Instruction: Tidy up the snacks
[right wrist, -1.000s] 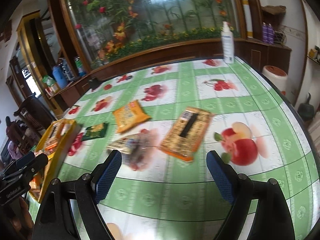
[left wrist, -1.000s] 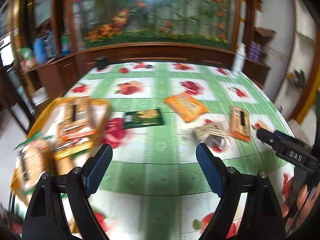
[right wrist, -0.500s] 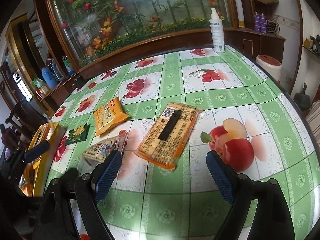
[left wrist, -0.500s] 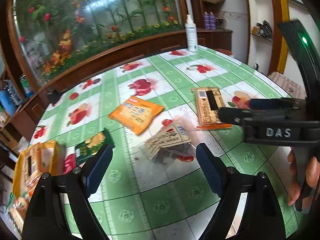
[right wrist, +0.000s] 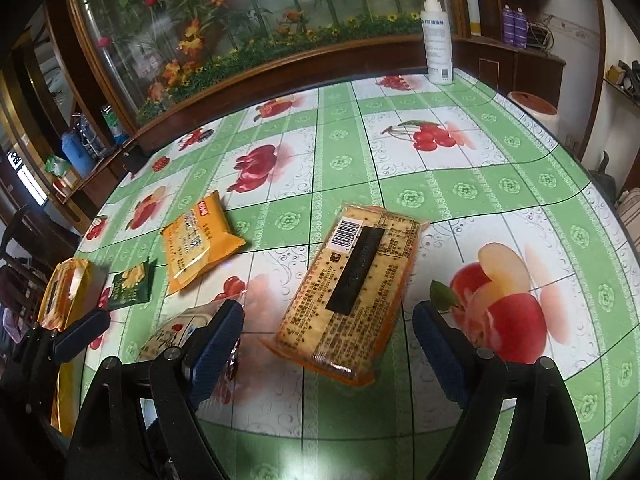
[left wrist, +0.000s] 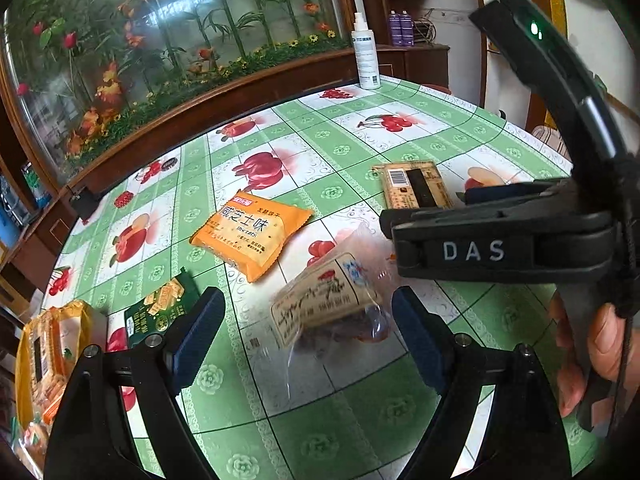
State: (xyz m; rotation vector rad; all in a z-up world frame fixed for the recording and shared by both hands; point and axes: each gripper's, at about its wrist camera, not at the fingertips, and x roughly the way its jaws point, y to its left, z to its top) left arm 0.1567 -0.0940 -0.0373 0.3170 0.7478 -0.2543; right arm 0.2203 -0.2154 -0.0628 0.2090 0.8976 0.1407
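Lying flat on the desk (right wrist: 460, 168), the cracker pack (right wrist: 352, 292) is framed by the empty, wide-open right gripper (right wrist: 326, 350), long axis running away up-right. The clear bag (left wrist: 332, 304) sits before the left gripper (left wrist: 306, 332), likewise open and empty.

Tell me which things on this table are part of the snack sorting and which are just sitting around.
Job:
- cracker pack with barcode
- orange biscuit packet
- clear bag with beige label
- small green packet
- yellow bag holding snacks

Just lying about:
- white spray bottle
- purple bottles on the cabinet
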